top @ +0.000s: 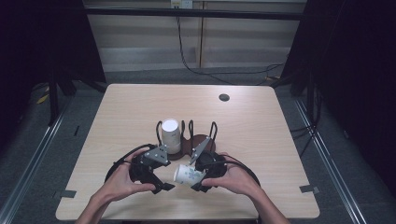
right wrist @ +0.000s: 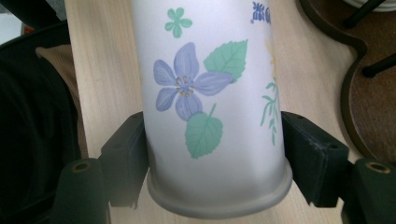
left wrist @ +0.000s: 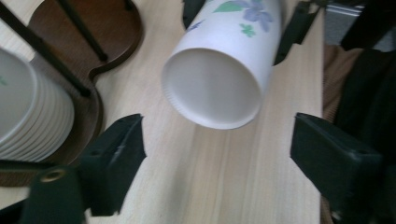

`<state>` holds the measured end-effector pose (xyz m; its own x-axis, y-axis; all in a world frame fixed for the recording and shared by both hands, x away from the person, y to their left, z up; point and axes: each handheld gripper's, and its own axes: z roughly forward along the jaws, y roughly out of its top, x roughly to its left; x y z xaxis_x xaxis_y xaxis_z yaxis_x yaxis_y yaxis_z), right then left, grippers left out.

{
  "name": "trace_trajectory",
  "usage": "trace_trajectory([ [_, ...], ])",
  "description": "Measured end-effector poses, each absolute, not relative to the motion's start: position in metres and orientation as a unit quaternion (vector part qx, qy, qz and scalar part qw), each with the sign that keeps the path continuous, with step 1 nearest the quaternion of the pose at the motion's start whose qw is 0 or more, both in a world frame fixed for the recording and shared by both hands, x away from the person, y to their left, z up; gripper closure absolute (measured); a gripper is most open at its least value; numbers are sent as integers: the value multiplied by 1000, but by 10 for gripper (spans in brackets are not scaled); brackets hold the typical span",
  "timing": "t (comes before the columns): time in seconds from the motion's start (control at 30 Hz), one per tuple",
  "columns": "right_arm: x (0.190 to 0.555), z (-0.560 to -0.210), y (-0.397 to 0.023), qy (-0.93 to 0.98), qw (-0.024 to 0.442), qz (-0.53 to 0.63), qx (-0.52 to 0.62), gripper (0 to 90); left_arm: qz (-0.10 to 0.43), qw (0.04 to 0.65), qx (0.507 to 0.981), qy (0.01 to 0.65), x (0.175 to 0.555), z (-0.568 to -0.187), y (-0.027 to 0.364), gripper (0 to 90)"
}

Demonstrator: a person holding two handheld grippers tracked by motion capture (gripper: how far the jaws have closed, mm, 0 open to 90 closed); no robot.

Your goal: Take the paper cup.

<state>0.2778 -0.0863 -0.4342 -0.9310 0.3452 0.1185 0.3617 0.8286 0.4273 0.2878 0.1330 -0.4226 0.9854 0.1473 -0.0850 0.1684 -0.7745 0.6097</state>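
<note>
1. Your right tongs (top: 201,183) pinch the cup (top: 187,174) near its rim, one jaw on each side of the wall, and hold it off the table (top: 261,140).
2. The cup's long axis runs level from the right tongs straight toward your left tongs (top: 164,185), its closed base facing them.
3. Your left tongs are spread wide and hold nothing; the base sits just ahead of them, between the jaw lines but touching neither.
4. The rack (top: 198,140) with the cup stack (top: 171,135) stands just beyond both tongs.
</note>
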Motion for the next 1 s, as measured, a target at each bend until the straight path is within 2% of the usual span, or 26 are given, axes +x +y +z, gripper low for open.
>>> trace_trajectory([
  [0.37, 278, -433, -80, -962, 21, -212, -168, 285, -26, 317, 945, 76, 286, -426, 127, 199],
  [0.47, 275, -433, -76, -962, 30, -216, -167, 285, -27, 318, 945, 70, 286, -426, 126, 244],
  [0.7, 273, -435, -66, -964, 37, -215, -149, 284, -41, 315, 946, 58, 286, -428, 126, 289],
  [0.87, 273, -434, -63, -965, 39, -218, -143, 281, -51, 317, 945, 57, 286, -430, 124, 269],
  [1.0, 273, -434, -63, -964, 43, -220, -144, 279, -56, 318, 945, 54, 285, -430, 123, 285],
])
